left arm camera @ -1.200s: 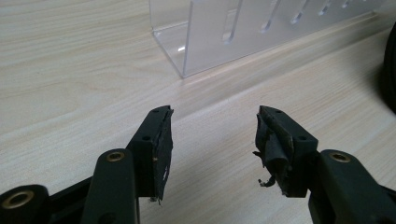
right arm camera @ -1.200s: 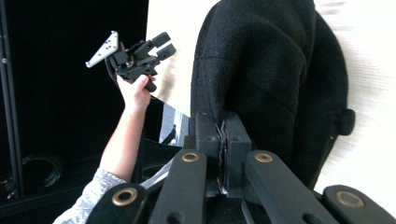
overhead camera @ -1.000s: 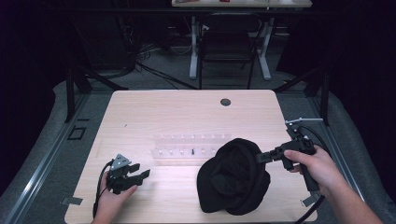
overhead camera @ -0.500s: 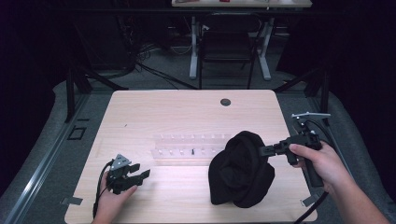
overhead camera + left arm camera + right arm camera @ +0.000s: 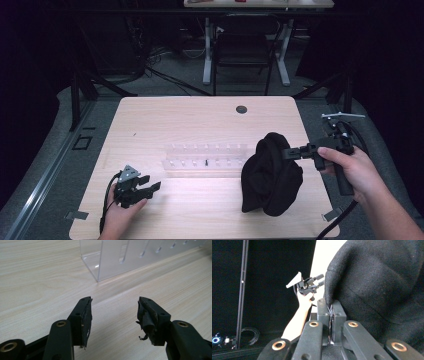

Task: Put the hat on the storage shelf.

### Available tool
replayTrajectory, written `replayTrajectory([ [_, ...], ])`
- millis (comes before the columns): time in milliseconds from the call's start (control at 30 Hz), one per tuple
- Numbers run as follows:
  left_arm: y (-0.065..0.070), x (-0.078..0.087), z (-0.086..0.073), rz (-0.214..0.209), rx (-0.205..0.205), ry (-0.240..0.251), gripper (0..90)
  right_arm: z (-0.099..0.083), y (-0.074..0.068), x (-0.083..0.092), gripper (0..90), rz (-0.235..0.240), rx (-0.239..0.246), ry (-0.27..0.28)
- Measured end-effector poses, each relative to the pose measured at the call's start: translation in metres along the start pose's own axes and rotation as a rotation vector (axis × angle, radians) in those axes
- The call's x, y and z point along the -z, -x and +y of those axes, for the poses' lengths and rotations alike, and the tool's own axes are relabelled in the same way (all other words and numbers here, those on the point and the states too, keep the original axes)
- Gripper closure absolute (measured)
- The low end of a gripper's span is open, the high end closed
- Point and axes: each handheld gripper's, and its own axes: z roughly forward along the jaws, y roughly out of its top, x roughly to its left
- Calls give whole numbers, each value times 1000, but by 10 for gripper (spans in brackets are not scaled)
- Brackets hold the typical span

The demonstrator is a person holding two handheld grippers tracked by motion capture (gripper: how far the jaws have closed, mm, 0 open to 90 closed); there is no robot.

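A black knitted cloth [image 5: 270, 175] hangs in a bundle over the right part of the wooden table [image 5: 200, 125], its lower end near the tabletop. My right gripper [image 5: 286, 153] is shut on the cloth's upper edge and holds it up from the right. In the right gripper view the jaws stand pressed together on the cloth [image 5: 377, 290] at my right gripper [image 5: 331, 307]. My left gripper [image 5: 152, 189] rests low at the table's front left, open. Between its jaws in the left gripper view, my left gripper [image 5: 114, 306] has only bare wood.
A clear plastic rack [image 5: 205, 159] with slots lies across the table's middle, and its corner [image 5: 110, 262] stands just ahead of the left gripper. A round dark grommet [image 5: 241, 109] sits near the far edge. Chair and desk legs stand beyond the table.
The right gripper has risen and drawn right with the cloth, which went from a flat heap to a hanging bundle. The left gripper has stayed put.
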Motion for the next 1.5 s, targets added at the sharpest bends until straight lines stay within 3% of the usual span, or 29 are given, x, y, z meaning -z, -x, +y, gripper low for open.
replayTrajectory([
  [533, 0, 0, 0, 2, 7, 2, 448, 7, -13, 9, 885, 41, 22, 42],
  [700, -1, 0, 0, 2, 7, 1, 448, 12, -20, 14, 885, 82, 42, 73],
  [1067, -1, 0, 0, 1, 6, 1, 448, 20, -29, 20, 885, 112, 56, 102],
  [1500, 0, 0, 1, 1, 2, 0, 448, 23, -37, 19, 885, 98, 73, 86],
])
